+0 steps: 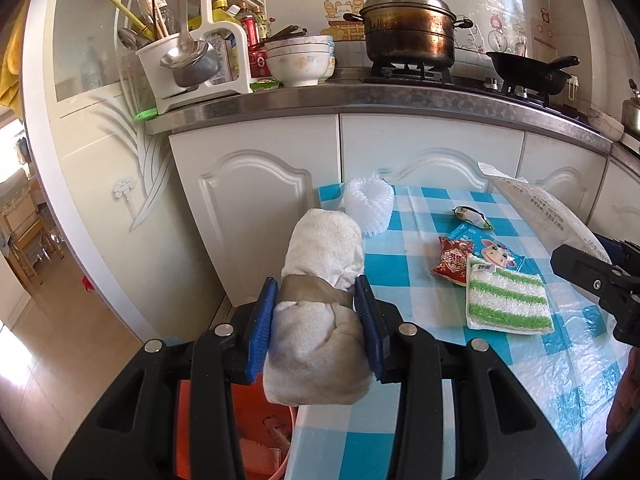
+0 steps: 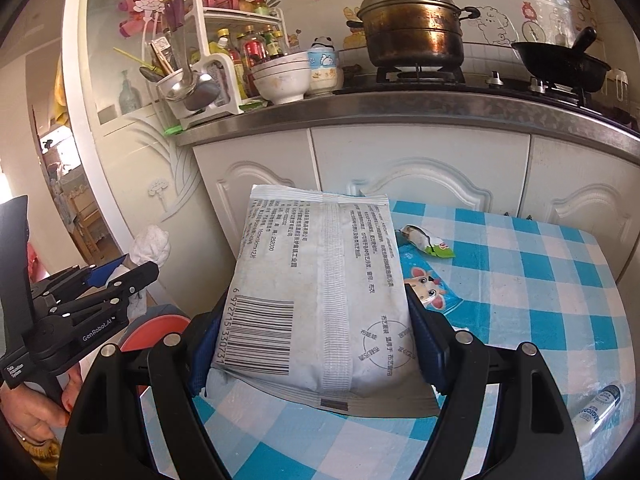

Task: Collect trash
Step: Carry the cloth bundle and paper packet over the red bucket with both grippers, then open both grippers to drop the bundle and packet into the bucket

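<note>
My left gripper [image 1: 316, 292] is shut on a rolled white cloth bundle [image 1: 320, 240] bound with a brown tape band, its blue pads pressing both sides. The bundle hangs over the table's left edge, above an orange-red bin [image 1: 260, 432]. My right gripper [image 2: 320, 308] is shut on a large white pouch [image 2: 320, 264] with a barcode, held above the checked table [image 2: 520, 280]. On the table lie a red snack packet [image 1: 454, 258], a blue cow-print packet [image 1: 496, 252], a small crumpled wrapper [image 1: 472, 216] and a white foam net [image 1: 368, 206].
A green-and-white striped sponge cloth [image 1: 508, 300] lies near the packets, and a small white tube [image 2: 598, 408] near the table's right front. Behind stand white cabinet doors [image 1: 432, 152] under a steel counter with bowls, a steamer pot [image 1: 408, 26] and a black wok [image 1: 532, 68]. A hand [image 2: 36, 412] holds the left gripper.
</note>
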Available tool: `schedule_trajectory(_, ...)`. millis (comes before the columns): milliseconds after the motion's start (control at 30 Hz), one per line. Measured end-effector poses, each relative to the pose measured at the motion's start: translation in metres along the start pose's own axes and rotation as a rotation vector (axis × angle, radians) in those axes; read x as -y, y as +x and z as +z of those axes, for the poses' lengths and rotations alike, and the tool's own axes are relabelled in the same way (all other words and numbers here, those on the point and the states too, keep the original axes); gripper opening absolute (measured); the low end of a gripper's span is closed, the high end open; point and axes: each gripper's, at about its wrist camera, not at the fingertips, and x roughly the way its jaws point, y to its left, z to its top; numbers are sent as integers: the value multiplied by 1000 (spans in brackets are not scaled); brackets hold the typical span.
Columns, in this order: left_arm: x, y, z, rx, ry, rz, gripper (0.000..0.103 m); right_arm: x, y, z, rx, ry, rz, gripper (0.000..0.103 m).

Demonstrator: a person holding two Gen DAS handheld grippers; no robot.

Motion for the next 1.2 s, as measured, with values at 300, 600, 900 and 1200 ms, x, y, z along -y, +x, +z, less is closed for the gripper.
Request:
schedule_trajectory(300, -36, -4, -12, -14, -44, 38, 41, -51, 5, 1, -17, -95, 57, 78)
schedule_trajectory(600, -86, 5, -43, -82, -127, 104, 41, -110, 28, -7, -75, -201, 141, 78)
schedule_trajectory(900, -152, 26, -97, -211, -265, 167, 41, -178, 64, -30, -188, -317, 262, 78)
schedule_trajectory(1200, -185, 46, -142, -305, -346, 160, 41, -226, 113, -67, -350, -425, 347, 79)
